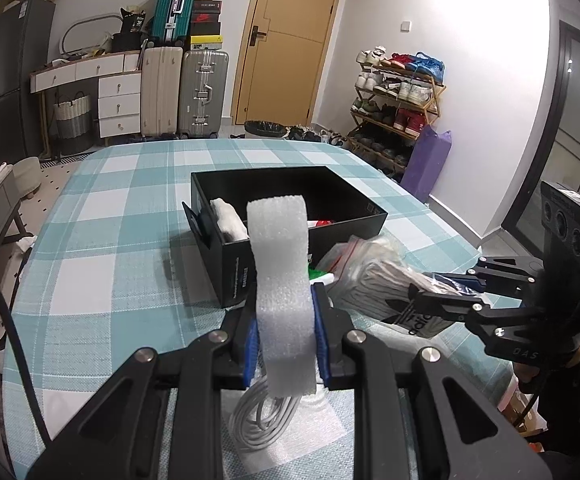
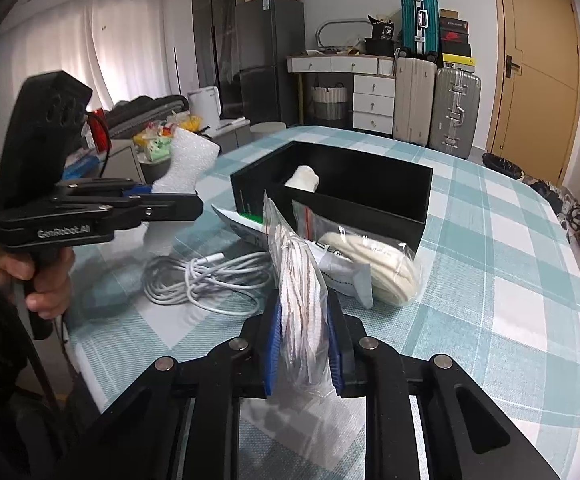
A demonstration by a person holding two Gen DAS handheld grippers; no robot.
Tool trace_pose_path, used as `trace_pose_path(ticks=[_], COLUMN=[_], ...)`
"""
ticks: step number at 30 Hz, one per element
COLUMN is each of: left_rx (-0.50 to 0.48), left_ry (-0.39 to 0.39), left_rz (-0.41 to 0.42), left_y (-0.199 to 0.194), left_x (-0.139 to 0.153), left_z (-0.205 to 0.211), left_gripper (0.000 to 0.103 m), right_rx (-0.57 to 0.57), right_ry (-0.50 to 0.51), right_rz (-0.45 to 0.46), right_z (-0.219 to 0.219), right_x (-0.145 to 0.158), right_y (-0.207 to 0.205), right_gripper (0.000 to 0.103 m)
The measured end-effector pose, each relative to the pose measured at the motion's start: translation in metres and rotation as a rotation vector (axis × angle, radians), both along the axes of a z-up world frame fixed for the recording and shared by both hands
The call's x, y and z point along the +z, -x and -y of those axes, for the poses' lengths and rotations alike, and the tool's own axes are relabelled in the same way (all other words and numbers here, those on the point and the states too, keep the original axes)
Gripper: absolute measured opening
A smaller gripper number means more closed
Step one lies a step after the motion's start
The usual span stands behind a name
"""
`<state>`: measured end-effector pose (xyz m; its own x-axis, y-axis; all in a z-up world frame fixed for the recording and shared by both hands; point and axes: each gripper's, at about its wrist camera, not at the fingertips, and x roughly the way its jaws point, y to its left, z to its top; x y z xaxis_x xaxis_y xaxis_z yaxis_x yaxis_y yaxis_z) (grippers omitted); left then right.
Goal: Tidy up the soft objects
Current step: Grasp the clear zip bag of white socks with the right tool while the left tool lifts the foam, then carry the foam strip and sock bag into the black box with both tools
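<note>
My left gripper (image 1: 285,336) is shut on a white foam strip (image 1: 281,280) and holds it upright above the table, just in front of the black box (image 1: 233,272). It also shows in the right wrist view (image 2: 157,196) with the foam strip (image 2: 189,156). My right gripper (image 2: 304,344) is shut on a clear bag of striped socks (image 2: 302,292), held above the table to the right of the box; it shows in the left wrist view (image 1: 456,284) with the bag (image 1: 382,280). The box (image 2: 354,200) holds a white rolled cloth (image 2: 304,178).
A coiled white cable (image 2: 205,280) lies on the checked tablecloth (image 2: 490,260) below the left gripper. A bagged cream rope (image 2: 386,268) and a flat white packet (image 2: 245,226) lie by the box. Suitcases (image 2: 434,104), drawers and a shoe rack (image 1: 398,104) stand beyond the table.
</note>
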<state>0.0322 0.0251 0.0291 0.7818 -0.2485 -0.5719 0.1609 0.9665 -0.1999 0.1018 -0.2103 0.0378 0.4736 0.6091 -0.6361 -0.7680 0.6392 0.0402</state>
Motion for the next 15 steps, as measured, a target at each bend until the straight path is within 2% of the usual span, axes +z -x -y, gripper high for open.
trace_pose_path(ticks=[15], left_rx=[0.016], left_ry=[0.001], left_rz=[0.057], left_y=[0.005], left_x=[0.018], left_z=[0.003], left_gripper=[0.021], right_rx=[0.001], right_ry=[-0.104], right_rz=[0.046], right_z=[0.016], right_x=[0.031], right_y=[0.012], right_gripper=[0.019])
